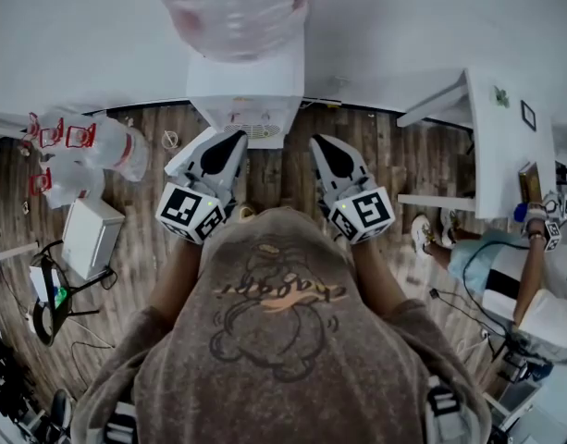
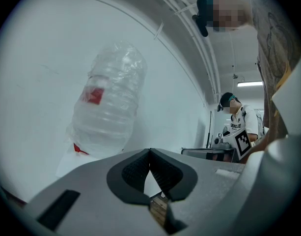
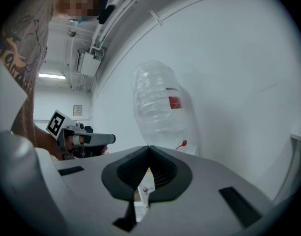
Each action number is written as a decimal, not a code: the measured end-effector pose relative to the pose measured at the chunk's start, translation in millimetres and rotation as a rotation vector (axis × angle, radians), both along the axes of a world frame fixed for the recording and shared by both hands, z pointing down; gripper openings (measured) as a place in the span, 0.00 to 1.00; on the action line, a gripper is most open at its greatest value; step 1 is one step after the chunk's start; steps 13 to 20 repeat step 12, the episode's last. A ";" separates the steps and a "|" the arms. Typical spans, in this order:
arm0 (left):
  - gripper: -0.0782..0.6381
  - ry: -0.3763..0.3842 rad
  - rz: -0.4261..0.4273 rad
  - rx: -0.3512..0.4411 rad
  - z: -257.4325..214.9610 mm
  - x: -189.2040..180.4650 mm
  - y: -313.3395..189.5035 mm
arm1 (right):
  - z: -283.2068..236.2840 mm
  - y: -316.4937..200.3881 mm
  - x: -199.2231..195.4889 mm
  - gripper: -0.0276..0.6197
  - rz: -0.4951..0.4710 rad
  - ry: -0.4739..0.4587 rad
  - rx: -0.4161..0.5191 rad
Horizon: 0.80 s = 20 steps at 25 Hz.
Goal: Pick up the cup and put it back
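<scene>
I stand facing a white water dispenser (image 1: 246,100) that carries a large clear bottle (image 1: 235,7). My left gripper (image 1: 229,141) and right gripper (image 1: 325,144) are held level in front of my chest, side by side, both pointing at the dispenser. Each has its jaws shut with the pads meeting at the tips and nothing held. The bottle (image 2: 108,107) rises beyond the left gripper (image 2: 150,151), and the same bottle (image 3: 157,107) stands beyond the right gripper (image 3: 149,149). No cup shows plainly; a small white piece with red print (image 3: 143,191) is visible below the right pads.
Spare water bottles (image 1: 80,155) and a white box (image 1: 91,234) sit on the wooden floor at the left, with a black stand (image 1: 52,294) nearer. A white table (image 1: 505,128) stands at the right, and another person (image 1: 533,276) works beside it.
</scene>
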<state>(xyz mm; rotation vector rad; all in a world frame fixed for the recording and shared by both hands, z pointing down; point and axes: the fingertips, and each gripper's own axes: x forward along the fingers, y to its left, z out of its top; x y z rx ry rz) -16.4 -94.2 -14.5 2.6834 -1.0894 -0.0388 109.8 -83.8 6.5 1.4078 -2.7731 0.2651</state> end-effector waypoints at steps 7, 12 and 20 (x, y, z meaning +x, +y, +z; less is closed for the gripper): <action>0.11 -0.003 -0.009 0.006 0.2 -4.8 2.0 | 1.5 1.8 0.4 0.03 -0.009 0.004 -0.006; 0.11 0.004 -0.014 -0.003 -0.3 -7.2 3.7 | 3.0 3.7 -1.3 0.03 -0.015 0.009 -0.014; 0.11 0.004 -0.014 -0.003 -0.3 -7.2 3.7 | 3.0 3.7 -1.3 0.03 -0.015 0.009 -0.014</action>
